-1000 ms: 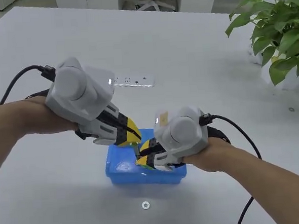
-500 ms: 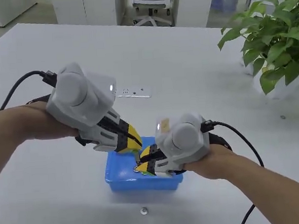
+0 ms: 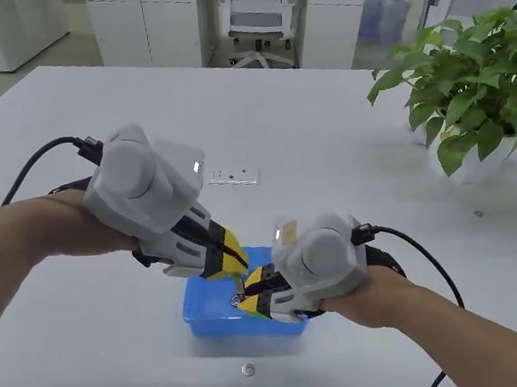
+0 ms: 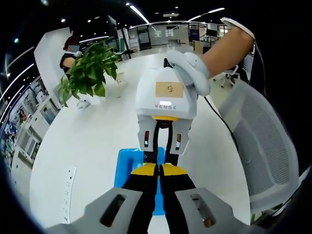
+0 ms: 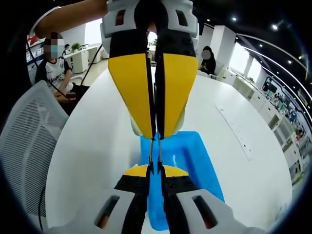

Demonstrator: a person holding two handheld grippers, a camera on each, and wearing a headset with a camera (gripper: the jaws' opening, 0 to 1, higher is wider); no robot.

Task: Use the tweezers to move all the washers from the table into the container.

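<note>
tweezers [image 5: 155, 153]: just 2 thin prongs show, both ends buried between the jaws of left gripper [image 5: 156, 135] and right gripper [image 5: 155, 170]. Can't tell if anything is pinched. In head view the tweezers are too small to make out. container [image 3: 204, 309]: inside and far half covered by the 2 grippers, contents unreadable. In left gripper view it sits mostly behind jaws. washer [image 3: 247, 370] on table [image 3: 344, 153]: tiny, pale, hole barely resolved. plant [image 3: 472, 93] cut by right edge.
</note>
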